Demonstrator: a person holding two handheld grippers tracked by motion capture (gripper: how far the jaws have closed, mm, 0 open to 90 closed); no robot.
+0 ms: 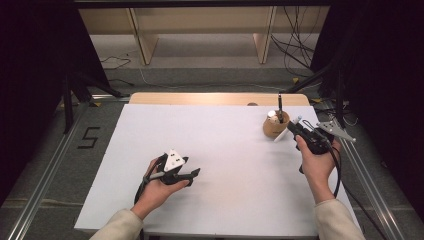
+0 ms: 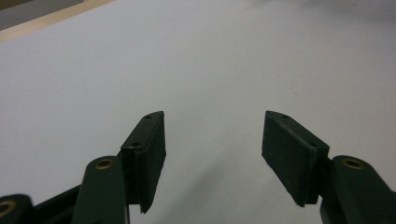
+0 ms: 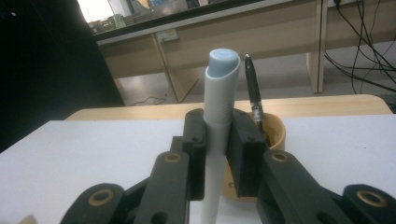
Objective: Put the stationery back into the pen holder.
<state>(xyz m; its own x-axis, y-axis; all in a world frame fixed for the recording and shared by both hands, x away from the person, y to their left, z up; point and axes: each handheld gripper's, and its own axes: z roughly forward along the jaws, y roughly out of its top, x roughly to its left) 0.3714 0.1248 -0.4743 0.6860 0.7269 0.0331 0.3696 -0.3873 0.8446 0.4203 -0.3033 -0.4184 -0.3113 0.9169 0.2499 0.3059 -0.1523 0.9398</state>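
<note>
My right gripper (image 3: 217,154) is shut on a white marker with a pale blue cap (image 3: 219,107), which stands between the pads with its cap end up. Right behind it is a round wooden pen cup (image 3: 275,133) holding a black pen (image 3: 253,91). From above, the right gripper (image 1: 296,129) sits just right of the wooden cup (image 1: 274,129), the marker (image 1: 294,125) slanting toward the cup's rim and the black pen (image 1: 280,107) upright in it. My left gripper (image 1: 192,172) rests low over the white board (image 1: 225,165) at centre left, open, with nothing between its pads (image 2: 149,154).
The white board lies on a wooden table (image 1: 220,98). Black stands (image 1: 70,90) flank the table on both sides. Wooden desks (image 1: 200,25) and loose cables (image 1: 295,45) lie on the floor beyond the far edge.
</note>
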